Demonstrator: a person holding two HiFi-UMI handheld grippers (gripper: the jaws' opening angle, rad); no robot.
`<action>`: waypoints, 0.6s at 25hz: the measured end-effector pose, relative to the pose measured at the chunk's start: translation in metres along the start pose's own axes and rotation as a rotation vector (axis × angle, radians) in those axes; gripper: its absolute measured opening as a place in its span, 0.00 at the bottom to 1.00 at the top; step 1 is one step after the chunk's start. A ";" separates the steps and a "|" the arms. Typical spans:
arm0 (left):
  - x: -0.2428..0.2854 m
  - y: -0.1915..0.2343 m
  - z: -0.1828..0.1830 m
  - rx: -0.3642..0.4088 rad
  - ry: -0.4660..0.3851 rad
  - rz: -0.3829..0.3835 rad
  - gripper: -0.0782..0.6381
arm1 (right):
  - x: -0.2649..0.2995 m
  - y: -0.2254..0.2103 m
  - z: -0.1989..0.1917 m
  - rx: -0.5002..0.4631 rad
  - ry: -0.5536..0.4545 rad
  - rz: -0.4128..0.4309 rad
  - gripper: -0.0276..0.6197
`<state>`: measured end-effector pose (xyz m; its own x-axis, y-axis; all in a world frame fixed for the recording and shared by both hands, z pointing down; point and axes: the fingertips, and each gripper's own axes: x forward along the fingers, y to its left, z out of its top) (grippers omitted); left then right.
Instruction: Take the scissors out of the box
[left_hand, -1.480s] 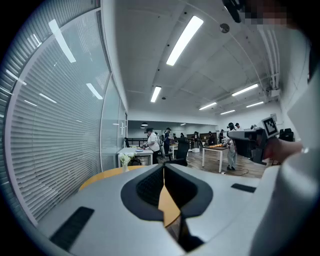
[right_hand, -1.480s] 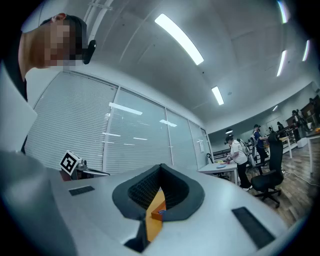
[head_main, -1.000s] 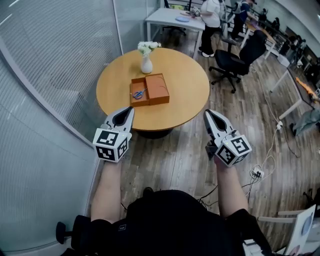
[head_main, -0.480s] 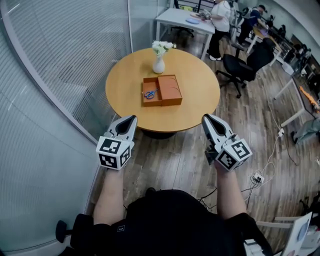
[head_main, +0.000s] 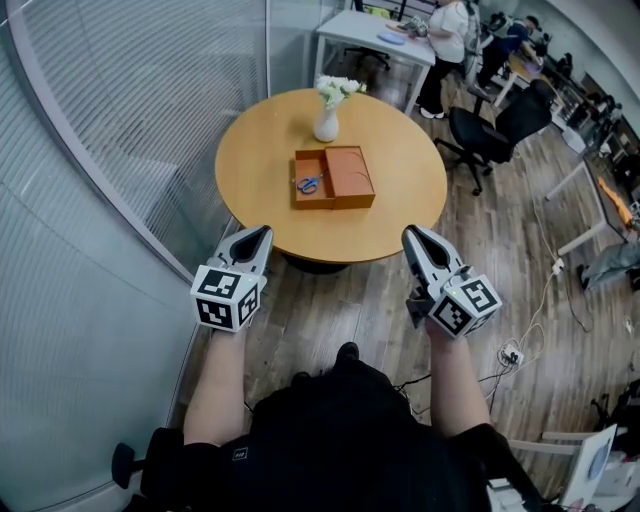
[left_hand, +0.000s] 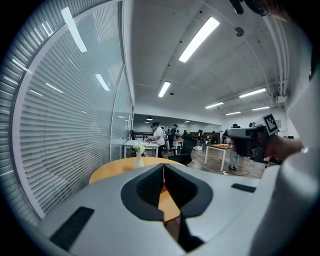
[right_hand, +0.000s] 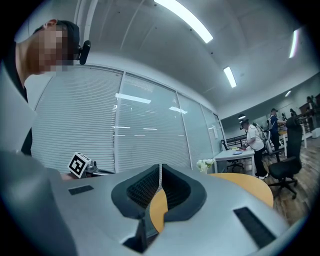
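Observation:
An open orange-brown box (head_main: 334, 178) lies on the round wooden table (head_main: 260, 170). Blue-handled scissors (head_main: 308, 184) rest in its left half. My left gripper (head_main: 257, 233) hangs at the table's near left edge, jaws shut and empty. My right gripper (head_main: 412, 234) hangs at the near right edge, also shut and empty. Both are well short of the box. In the left gripper view the tips (left_hand: 163, 166) meet in front of the table; in the right gripper view the tips (right_hand: 160, 167) meet likewise.
A white vase of flowers (head_main: 327, 118) stands behind the box. A slatted glass wall (head_main: 110, 140) runs along the left. Black office chairs (head_main: 495, 125) and desks with people (head_main: 450, 30) fill the back right. Cables (head_main: 515, 352) lie on the wooden floor.
The table and box have drawn nearer in the head view. Both grippers have advanced toward the table's near edge, still shut.

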<state>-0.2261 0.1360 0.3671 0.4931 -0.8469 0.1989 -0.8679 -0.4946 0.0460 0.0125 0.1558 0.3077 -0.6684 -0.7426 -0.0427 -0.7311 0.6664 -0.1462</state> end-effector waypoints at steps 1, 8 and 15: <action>0.004 0.002 0.000 -0.003 0.002 0.000 0.13 | 0.002 -0.004 0.000 0.004 0.001 -0.002 0.10; 0.056 0.008 -0.007 0.000 0.038 -0.001 0.13 | 0.023 -0.056 -0.012 0.042 -0.007 0.001 0.10; 0.143 0.021 -0.005 0.004 0.077 0.031 0.13 | 0.063 -0.140 -0.027 0.076 0.013 0.030 0.10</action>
<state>-0.1741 0.0060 0.4017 0.4600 -0.8444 0.2745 -0.8823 -0.4693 0.0349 0.0688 0.0175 0.3526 -0.6919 -0.7211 -0.0355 -0.6984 0.6810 -0.2201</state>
